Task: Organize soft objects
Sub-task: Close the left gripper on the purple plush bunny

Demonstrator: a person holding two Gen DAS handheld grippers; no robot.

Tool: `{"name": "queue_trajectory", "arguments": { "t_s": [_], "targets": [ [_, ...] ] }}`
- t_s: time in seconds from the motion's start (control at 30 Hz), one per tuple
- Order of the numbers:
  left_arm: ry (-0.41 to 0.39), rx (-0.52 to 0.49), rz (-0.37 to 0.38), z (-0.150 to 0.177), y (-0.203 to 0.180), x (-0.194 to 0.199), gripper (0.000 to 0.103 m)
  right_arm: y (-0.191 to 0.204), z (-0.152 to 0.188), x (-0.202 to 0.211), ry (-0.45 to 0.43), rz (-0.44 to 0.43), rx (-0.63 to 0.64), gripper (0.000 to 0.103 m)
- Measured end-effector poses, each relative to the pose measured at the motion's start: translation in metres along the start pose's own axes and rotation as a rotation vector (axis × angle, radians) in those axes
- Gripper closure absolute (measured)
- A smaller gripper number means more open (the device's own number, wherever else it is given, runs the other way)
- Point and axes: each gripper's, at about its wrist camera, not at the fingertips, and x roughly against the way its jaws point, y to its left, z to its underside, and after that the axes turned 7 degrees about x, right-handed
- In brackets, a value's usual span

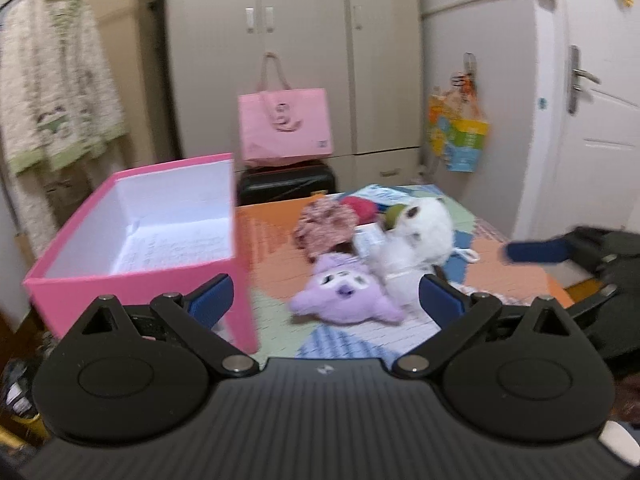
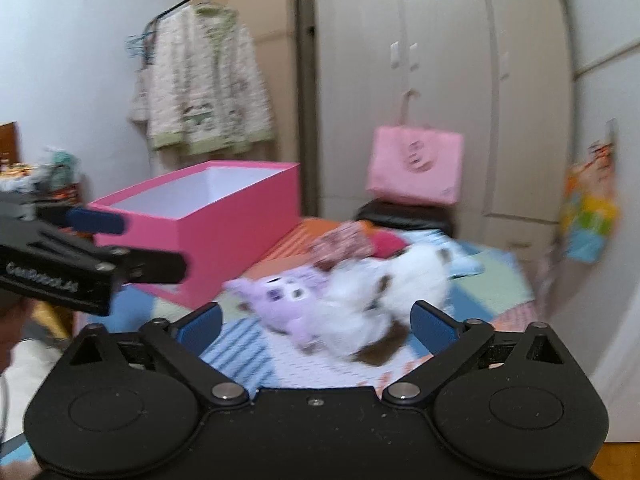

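Hovering over the patchwork mat (image 1: 280, 240), the left gripper (image 1: 326, 300) and right gripper (image 2: 316, 326) both gape wide, holding nothing. A purple plush (image 1: 346, 294) lies touching a white plush cat (image 1: 416, 236), with a floral fabric piece (image 1: 326, 226) behind them, right of the open pink box (image 1: 140, 280).

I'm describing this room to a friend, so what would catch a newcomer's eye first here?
Probably the bright pink box, open and empty, at the left of the patchwork mat. Next, the pile of toys to its right: a purple plush against a white plush. Behind hangs a pink bag.
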Motion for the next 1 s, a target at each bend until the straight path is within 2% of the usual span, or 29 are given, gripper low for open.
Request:
{"name": "queue_trajectory", "arguments": {
  "t_s": [0.13,0.2,0.27,0.37,0.47,0.57,0.73,0.9,1.0],
  "targets": [
    [0.044,-0.047,0.077,-0.01,-0.01,-0.02,0.006,0.007,0.004,-0.022,0.027,-0.126,0.023,0.024],
    [0.09,-0.064,0.106,-0.016,-0.013,-0.036,0.01,0.011,0.006,-0.034,0.036,-0.199,0.042,0.039],
    [0.143,-0.08,0.124,-0.02,-0.015,-0.057,0.013,0.014,0.007,-0.047,0.041,-0.239,0.066,0.043],
    [0.215,-0.102,0.121,-0.023,-0.017,-0.087,0.019,0.015,0.008,-0.067,0.042,-0.244,0.08,0.044],
    [0.25,-0.111,0.084,-0.024,-0.014,-0.107,0.023,0.013,0.009,-0.08,0.049,-0.202,0.1,0.044],
    [0.29,-0.096,0.072,-0.023,-0.008,-0.123,0.023,0.01,0.011,-0.087,0.06,-0.168,0.127,0.043],
    [0.372,-0.022,0.097,-0.019,0.002,-0.146,0.023,0.003,0.012,-0.096,0.105,-0.146,0.143,0.043],
    [0.399,0.03,0.09,-0.01,0.005,-0.154,0.023,-0.001,0.013,-0.104,0.123,-0.172,0.131,0.04],
    [0.425,0.076,0.094,-0.006,0.01,-0.158,0.019,0.002,0.013,-0.112,0.13,-0.177,0.13,0.037]
  ]
}}
